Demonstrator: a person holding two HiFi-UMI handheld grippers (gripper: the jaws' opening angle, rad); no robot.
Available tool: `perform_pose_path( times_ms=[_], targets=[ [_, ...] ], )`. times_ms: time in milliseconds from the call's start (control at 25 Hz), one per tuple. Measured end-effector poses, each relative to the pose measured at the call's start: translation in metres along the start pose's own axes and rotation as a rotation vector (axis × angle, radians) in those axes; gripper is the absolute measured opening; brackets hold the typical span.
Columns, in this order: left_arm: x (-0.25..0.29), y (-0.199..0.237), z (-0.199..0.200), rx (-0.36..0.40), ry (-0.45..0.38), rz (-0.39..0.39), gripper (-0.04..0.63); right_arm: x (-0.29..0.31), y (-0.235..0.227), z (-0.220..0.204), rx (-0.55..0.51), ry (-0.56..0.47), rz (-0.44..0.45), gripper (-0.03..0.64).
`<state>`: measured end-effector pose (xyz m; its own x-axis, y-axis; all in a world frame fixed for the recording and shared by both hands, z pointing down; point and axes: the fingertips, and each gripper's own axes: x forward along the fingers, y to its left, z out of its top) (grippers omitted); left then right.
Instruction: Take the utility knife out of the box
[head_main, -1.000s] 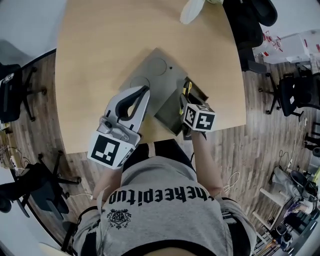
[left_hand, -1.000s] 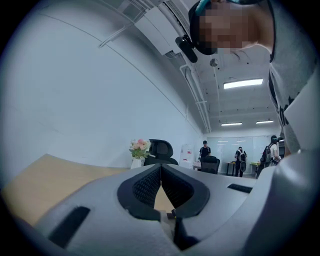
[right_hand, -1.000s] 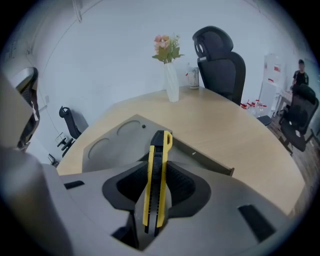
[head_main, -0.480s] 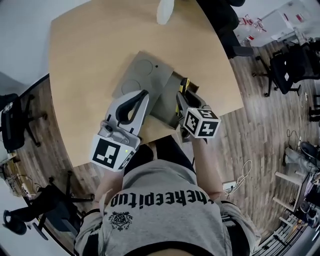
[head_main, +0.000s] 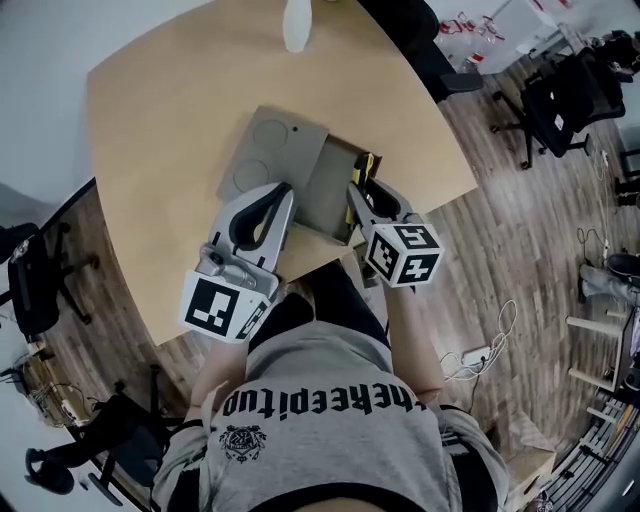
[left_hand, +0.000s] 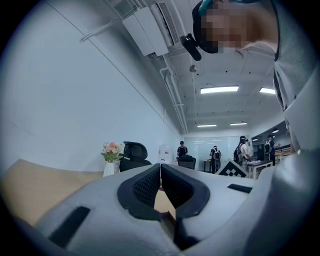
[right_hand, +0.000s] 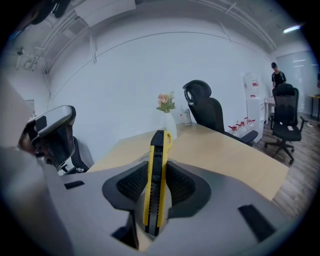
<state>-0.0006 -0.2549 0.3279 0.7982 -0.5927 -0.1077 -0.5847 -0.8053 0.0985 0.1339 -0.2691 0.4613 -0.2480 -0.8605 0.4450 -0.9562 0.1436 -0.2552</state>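
Observation:
A grey box (head_main: 283, 150) lies open on the wooden table (head_main: 160, 120), its lid folded flat to the left of the tray. The yellow and black utility knife (right_hand: 157, 172) stands upright between my right gripper's (right_hand: 158, 169) pads, which are shut on it. In the head view the knife (head_main: 366, 166) pokes out past my right gripper (head_main: 358, 194), lifted above the box's right edge. My left gripper (head_main: 284, 190) hovers over the box's near edge. In its own view the left gripper (left_hand: 160, 169) has its tips touching with nothing between them.
A white vase of flowers (head_main: 296, 24) stands at the table's far edge. Black office chairs (head_main: 556, 92) sit on the wood floor to the right. The table's near edge is right by the person's body. Several people (left_hand: 216, 152) stand far off.
My right gripper has risen with the knife, from down in the box tray to above it. My left gripper has shifted slightly along the box's near edge.

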Motion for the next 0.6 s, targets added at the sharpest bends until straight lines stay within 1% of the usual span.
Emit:
perform_pose_path(
  times_ms=[280,600],
  targets=[
    [-0.009,-0.018,0.009,0.025,-0.015,-0.049,0.018,-0.035,0.015,0.017,0.002,-0.102,0.005,0.117],
    [-0.015,-0.034,0.017,0.035,-0.025,-0.101,0.018,-0.074,0.030,0.035,-0.005,-0.208,0.000,0.118]
  ],
)
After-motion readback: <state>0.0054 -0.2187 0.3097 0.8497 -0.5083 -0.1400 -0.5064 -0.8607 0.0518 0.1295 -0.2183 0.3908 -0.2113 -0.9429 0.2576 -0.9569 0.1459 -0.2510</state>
